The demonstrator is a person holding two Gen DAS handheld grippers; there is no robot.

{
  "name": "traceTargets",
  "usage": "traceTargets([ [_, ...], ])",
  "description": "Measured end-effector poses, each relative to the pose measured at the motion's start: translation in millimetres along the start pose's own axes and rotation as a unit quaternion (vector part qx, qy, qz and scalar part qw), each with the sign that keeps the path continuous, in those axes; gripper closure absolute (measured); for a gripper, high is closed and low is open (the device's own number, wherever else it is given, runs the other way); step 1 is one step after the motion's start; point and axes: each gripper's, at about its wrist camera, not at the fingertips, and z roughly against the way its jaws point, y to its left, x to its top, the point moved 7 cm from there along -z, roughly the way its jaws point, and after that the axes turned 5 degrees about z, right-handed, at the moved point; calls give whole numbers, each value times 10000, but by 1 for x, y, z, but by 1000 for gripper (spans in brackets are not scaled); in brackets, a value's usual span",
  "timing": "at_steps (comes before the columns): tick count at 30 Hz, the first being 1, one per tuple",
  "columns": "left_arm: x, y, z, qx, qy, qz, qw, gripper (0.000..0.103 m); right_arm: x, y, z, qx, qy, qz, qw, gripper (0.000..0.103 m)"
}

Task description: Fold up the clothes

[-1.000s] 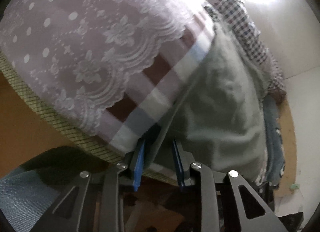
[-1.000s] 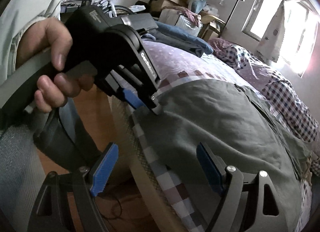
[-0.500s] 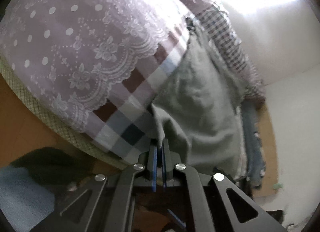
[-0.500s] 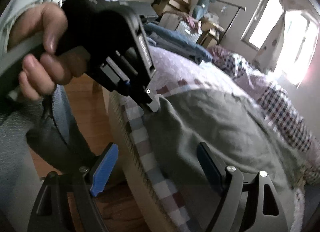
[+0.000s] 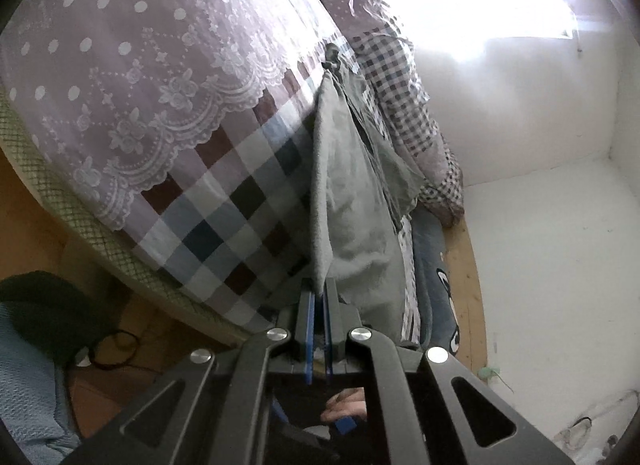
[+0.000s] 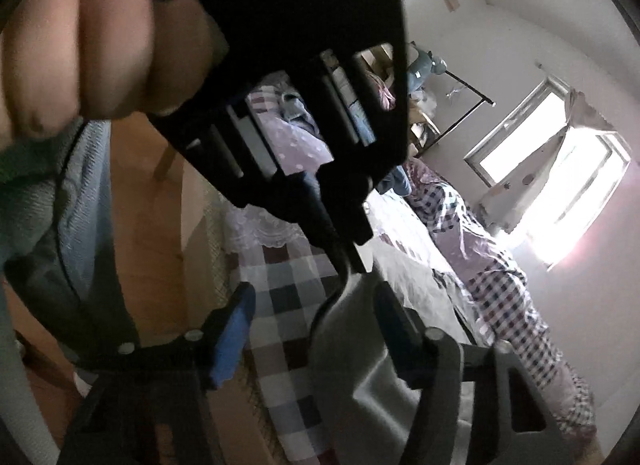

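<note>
A grey-green garment (image 5: 352, 205) lies on the bed, and its near edge is lifted into a standing fold. My left gripper (image 5: 318, 293) is shut on that edge, its blue pads pressed together around the cloth. In the right wrist view the left gripper (image 6: 348, 261) hangs just above and ahead, held by a person's hand (image 6: 112, 45), with the garment (image 6: 360, 365) drooping from it. My right gripper (image 6: 314, 297) sits right under it with its jaws closing. The hanging cloth is between them, by the right pad (image 6: 394, 317) and apart from the left pad (image 6: 234, 333).
The bed carries a lilac dotted lace cover (image 5: 140, 57), a checked sheet (image 5: 224, 217) and a plaid blanket (image 5: 396, 77) by the wall. Blue jeans (image 6: 296, 113) lie at the far end. Wooden floor (image 6: 148, 233) runs along the bed's left side; a window (image 6: 556, 169) glares at right.
The left gripper shut on the garment's edge and raised it off the bed. The right gripper came in close under the left one, and its jaws have narrowed.
</note>
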Motion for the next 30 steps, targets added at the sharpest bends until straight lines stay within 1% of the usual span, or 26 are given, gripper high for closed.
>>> traceTargets([
  [2,-4,-1,-2,-32,24,-19,10000,101,1,-3,-4,-109,48,-22,9999,49],
  [3,-3,-1,-2,-45,33,-24,10000,101,1,-5,-7,-172,77,-54,9998,57],
  [4,-3,-1,-2,-59,41,-29,10000,101,1,-8,-10,-247,127,-81,9996,70],
  [5,-3,0,-1,-61,37,-27,10000,101,2,-10,-13,-288,185,-91,9994,78],
  [6,-3,2,2,-44,14,-14,10000,101,1,-13,-16,-325,262,-116,9991,90],
  [7,-3,5,4,-28,-8,-1,10000,101,0,-15,-18,-321,306,-151,9989,98],
  [8,-2,8,6,-7,-44,12,10000,101,0,-16,-19,-312,346,-187,9987,100],
  [10,1,10,7,18,-150,68,9999,96,-1,-19,-19,-233,377,-268,9987,101],
  [11,3,11,8,41,-192,99,9998,89,0,-20,-18,-209,369,-284,9987,101],
  [12,3,13,9,62,-225,126,9996,74,2,-21,-18,-191,356,-297,9987,102],
  [13,3,13,9,55,-241,165,9996,65,4,-22,-18,-166,346,-322,9987,102],
  [14,3,13,9,36,-251,194,9995,50,5,-23,-17,-146,337,-342,9987,102],
  [15,3,12,9,6,-259,197,9995,42,6,-24,-17,-127,328,-362,9987,102],
  [18,0,9,7,0,-268,129,9996,41,9,-25,-10,-97,314,-426,9985,102],
  [23,-8,6,-5,108,-233,110,9996,42,12,-27,-8,-56,311,-549,9980,102],
  [28,-4,5,-4,-30,-456,190,9988,42,14,-26,-6,-40,304,-565,9979,102],
  [29,-4,7,-5,-43,-456,239,9987,47,14,-26,-6,-41,305,-563,9979,102],
  [30,-4,8,-6,-47,-450,281,9986,59,14,-26,-6,-43,306,-561,9979,101],
])
